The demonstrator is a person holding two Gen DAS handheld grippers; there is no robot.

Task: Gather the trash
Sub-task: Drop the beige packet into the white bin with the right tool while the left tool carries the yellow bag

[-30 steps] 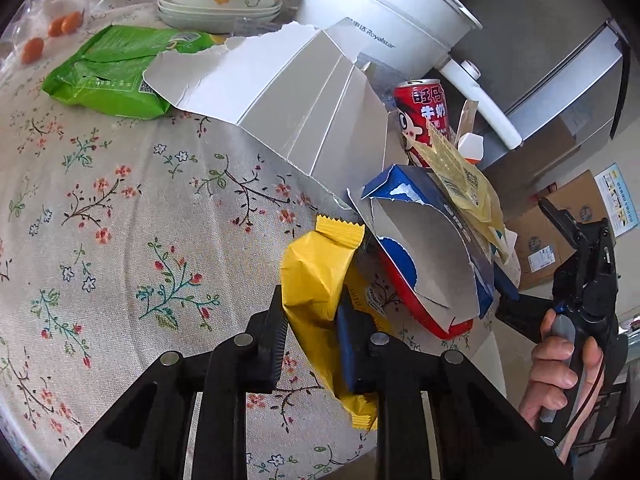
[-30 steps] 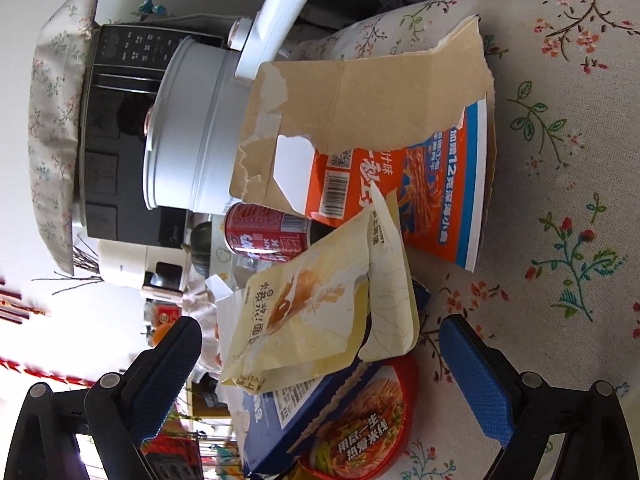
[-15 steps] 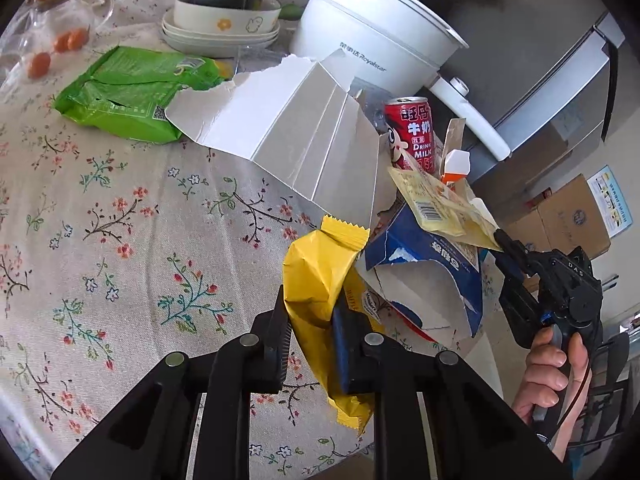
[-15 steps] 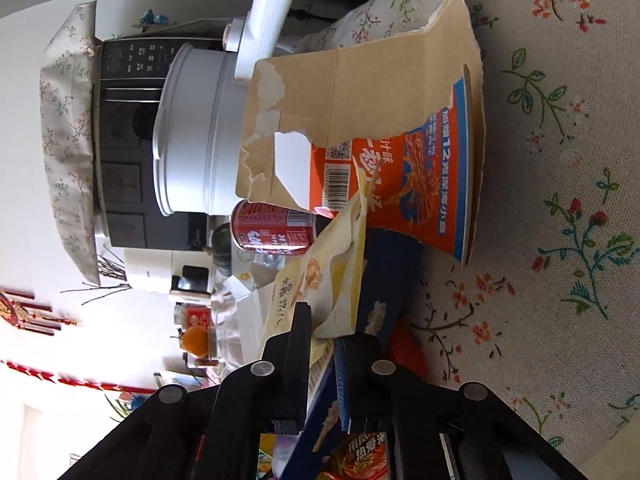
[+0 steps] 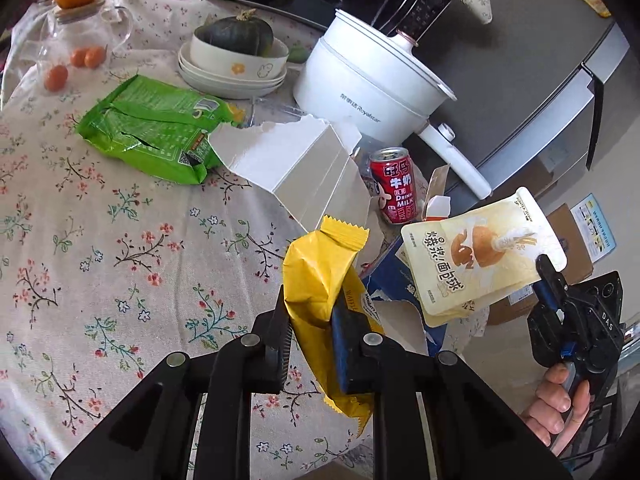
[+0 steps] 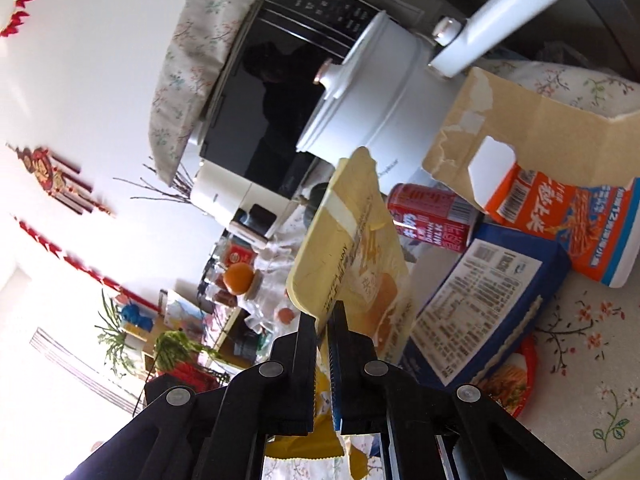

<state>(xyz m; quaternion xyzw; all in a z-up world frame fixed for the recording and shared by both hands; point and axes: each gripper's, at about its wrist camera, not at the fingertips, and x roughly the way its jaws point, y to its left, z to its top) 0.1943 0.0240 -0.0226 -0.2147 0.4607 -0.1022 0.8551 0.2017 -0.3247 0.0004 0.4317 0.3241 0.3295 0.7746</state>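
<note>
My left gripper is shut on a yellow snack wrapper, held just above the floral tablecloth. My right gripper is shut on a pale cream pouch, lifted off the pile; the left wrist view shows the same pouch hanging from the right gripper in a hand. On the table lie a torn blue box, a torn orange and brown carton, a red milk can, a white folded cardboard piece and a green bag.
A white electric pot with a long handle stands behind the trash, with stacked bowls holding a dark squash beside it. A black microwave is at the back. A glass jar with an orange stands far left. The table edge runs right of the blue box.
The right gripper closed on the cream pouch, lifted it off the pile and rolled. The left gripper rose a little with the yellow wrapper in it.
</note>
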